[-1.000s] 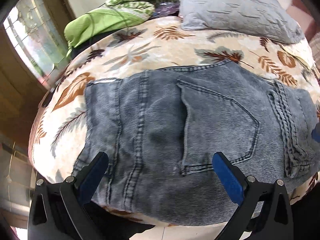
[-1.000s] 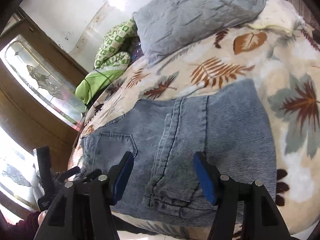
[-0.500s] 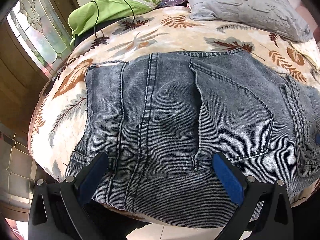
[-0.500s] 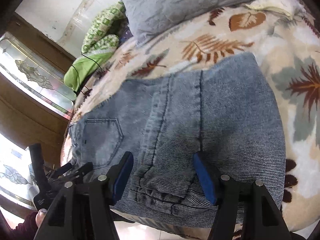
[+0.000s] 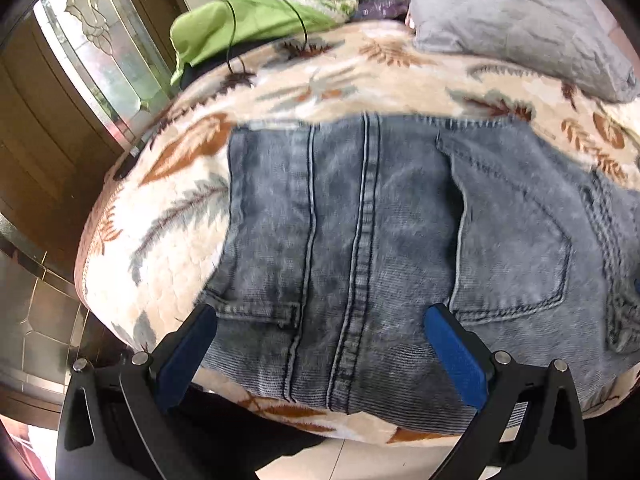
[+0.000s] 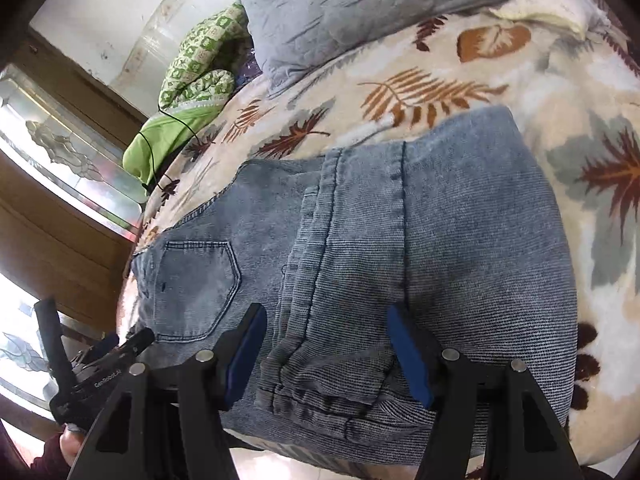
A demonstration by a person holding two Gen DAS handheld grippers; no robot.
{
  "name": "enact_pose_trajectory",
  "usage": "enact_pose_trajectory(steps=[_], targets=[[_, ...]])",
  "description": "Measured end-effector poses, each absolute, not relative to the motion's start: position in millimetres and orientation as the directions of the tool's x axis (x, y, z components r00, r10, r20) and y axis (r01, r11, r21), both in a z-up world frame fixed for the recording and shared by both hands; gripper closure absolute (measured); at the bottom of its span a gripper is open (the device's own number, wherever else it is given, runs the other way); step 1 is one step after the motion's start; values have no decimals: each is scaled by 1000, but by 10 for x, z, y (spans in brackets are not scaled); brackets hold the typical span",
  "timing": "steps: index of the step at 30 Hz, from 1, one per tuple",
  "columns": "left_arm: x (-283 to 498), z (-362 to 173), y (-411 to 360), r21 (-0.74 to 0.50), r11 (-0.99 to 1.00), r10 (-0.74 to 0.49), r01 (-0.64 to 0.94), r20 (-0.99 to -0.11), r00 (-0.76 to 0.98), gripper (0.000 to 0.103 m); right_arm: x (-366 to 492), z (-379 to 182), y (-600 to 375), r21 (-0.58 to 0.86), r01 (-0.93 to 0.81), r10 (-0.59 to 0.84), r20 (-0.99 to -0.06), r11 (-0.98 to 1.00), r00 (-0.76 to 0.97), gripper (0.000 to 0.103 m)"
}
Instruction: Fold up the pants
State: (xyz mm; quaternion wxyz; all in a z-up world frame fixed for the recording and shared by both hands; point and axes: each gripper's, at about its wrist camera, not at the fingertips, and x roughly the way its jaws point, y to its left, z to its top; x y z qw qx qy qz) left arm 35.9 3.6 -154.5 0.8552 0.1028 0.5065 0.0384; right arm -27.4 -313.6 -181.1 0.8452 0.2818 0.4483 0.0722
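Faded blue-grey jeans (image 5: 380, 232) lie folded on the leaf-print bed cover, back pocket up, near the bed's front edge. My left gripper (image 5: 320, 320) hovers open over the waist end, its blue pads either side of the centre seam and apart from the cloth. In the right wrist view the jeans (image 6: 460, 248) show their folded legs and hem stack. My right gripper (image 6: 326, 324) stands open above that hem end, nothing pinched. The left gripper (image 6: 108, 346) appears at the lower left there, by the pocket.
The leaf-print bed cover (image 5: 160, 216) drops off at the front edge to tiled floor (image 5: 340, 456). A grey pillow (image 5: 520, 20) and green bedding (image 5: 248, 20) with a black cable lie at the back. A wooden glass-panelled door (image 5: 80, 80) stands left.
The left gripper has shifted toward the jeans' waist end, so the centre seam now sits between its pads. The right gripper has tipped slightly closer over the hem end.
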Motion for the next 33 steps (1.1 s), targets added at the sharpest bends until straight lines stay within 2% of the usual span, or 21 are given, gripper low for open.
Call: enact_pose_trajectory(steps=[7, 13, 18, 22, 26, 31, 33], targets=[[354, -1476, 87, 213, 976, 164, 43, -852, 497, 0, -313, -1677, -3107, 536, 92, 358, -672, 839, 648, 36], [375, -1512, 146, 212, 977, 169, 33, -855, 491, 0, -253, -1783, -3083, 516, 132, 346, -721, 846, 600, 36], [384, -1522, 116, 207, 977, 158, 45, -855, 494, 0, -265, -1768, -3077, 510, 123, 341, -717, 852, 608, 36], [329, -1450, 168, 189, 981, 141, 44, -847, 513, 0, -299, -1691, -3070, 526, 92, 350, -676, 845, 648, 36], [260, -1457, 287, 162, 986, 119, 39, -847, 518, 0, -218, -1804, -2988, 483, 109, 332, -731, 869, 596, 36], [273, -1423, 329, 146, 989, 103, 40, -842, 529, 0, -300, -1669, -2973, 492, 82, 330, -689, 866, 645, 36], [239, -1351, 368, 132, 991, 94, 29, -826, 555, 0, -284, -1711, -2974, 488, 95, 327, -704, 868, 630, 36]])
